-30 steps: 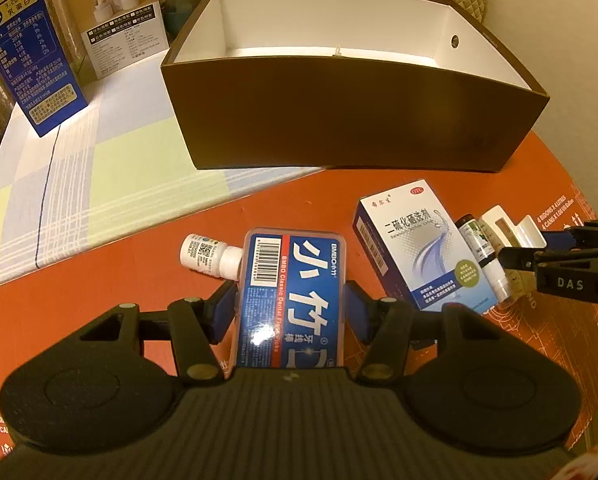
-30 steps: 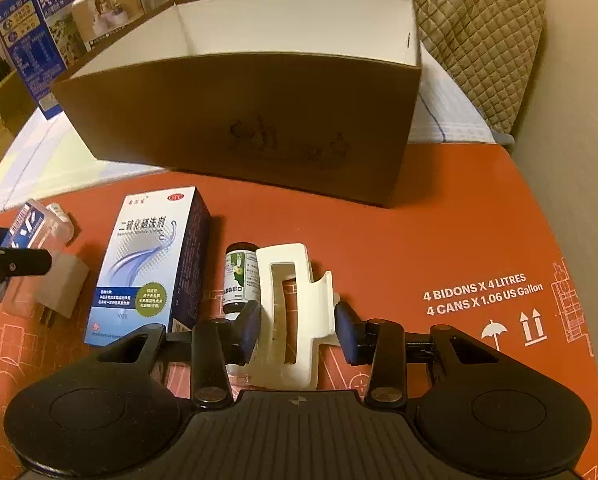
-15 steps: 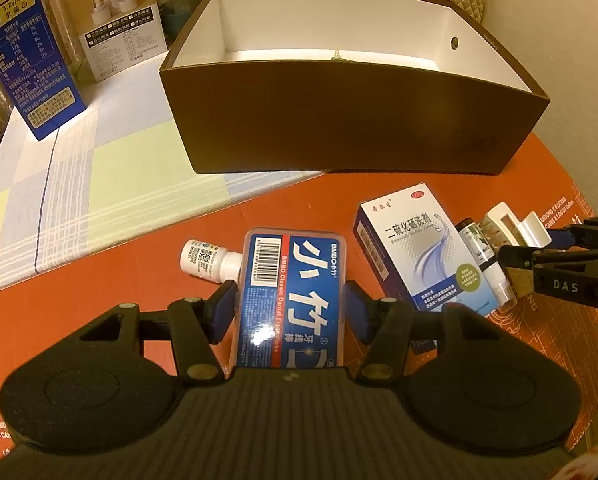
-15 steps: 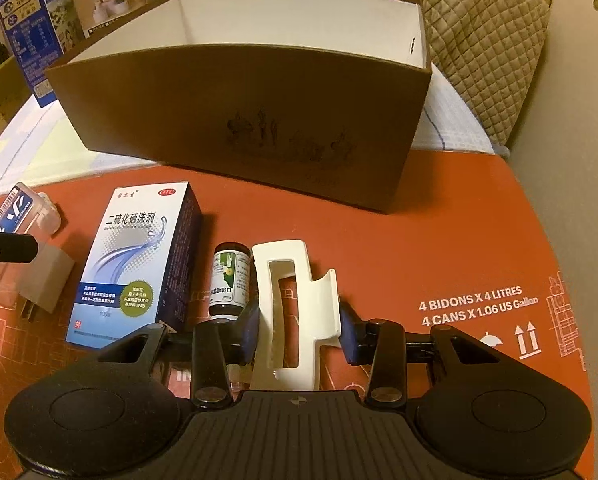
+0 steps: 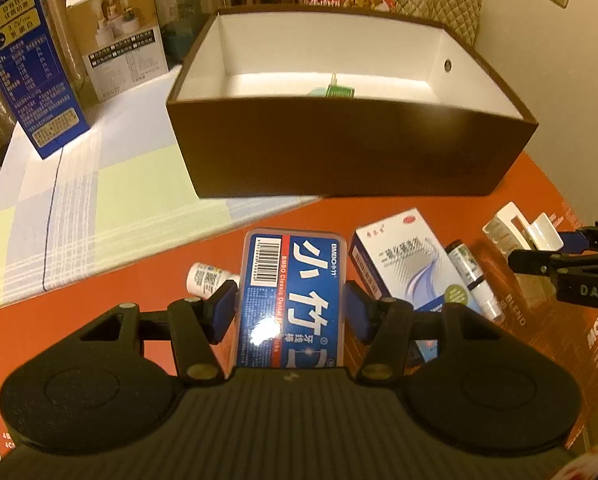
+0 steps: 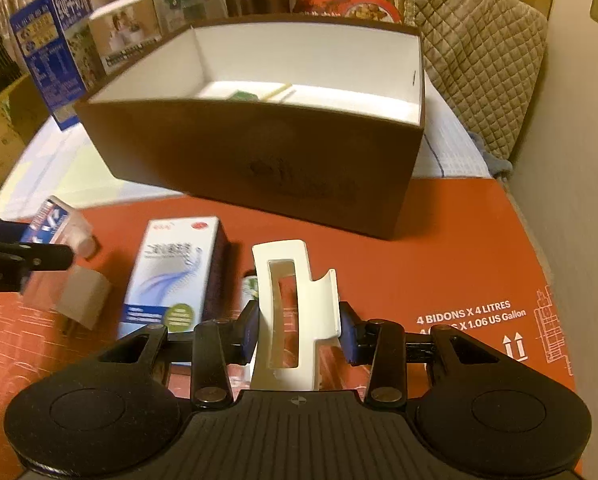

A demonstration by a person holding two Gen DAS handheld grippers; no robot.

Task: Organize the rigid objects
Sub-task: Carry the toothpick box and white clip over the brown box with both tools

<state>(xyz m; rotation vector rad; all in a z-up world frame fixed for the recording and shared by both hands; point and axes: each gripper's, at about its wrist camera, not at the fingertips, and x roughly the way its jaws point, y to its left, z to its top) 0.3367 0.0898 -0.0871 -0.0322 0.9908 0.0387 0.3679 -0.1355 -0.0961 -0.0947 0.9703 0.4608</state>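
Note:
My left gripper (image 5: 291, 312) is shut on a blue dental floss pick case (image 5: 293, 296) and holds it above the orange table. My right gripper (image 6: 299, 336) is shut on a white hair claw clip (image 6: 289, 312), lifted off the table; the clip also shows in the left wrist view (image 5: 527, 228). The brown box with white inside (image 5: 351, 156) stands beyond both, open-topped (image 6: 259, 160), with a small green item (image 5: 339, 91) on its floor. On the table lie a white and blue medicine carton (image 5: 407, 264), a small dark dropper bottle (image 5: 471, 272) and a white pill bottle (image 5: 207, 278).
A grey plug adapter (image 6: 83, 296) lies left of the carton. A tall blue milk carton (image 5: 27, 60) and a white product box (image 5: 119, 48) stand at the back left on a checked cloth (image 5: 79, 200). A quilted chair (image 6: 475, 64) is behind the brown box.
Both grippers have risen with their objects and moved toward the brown box. Its floor and the green item inside have come into view.

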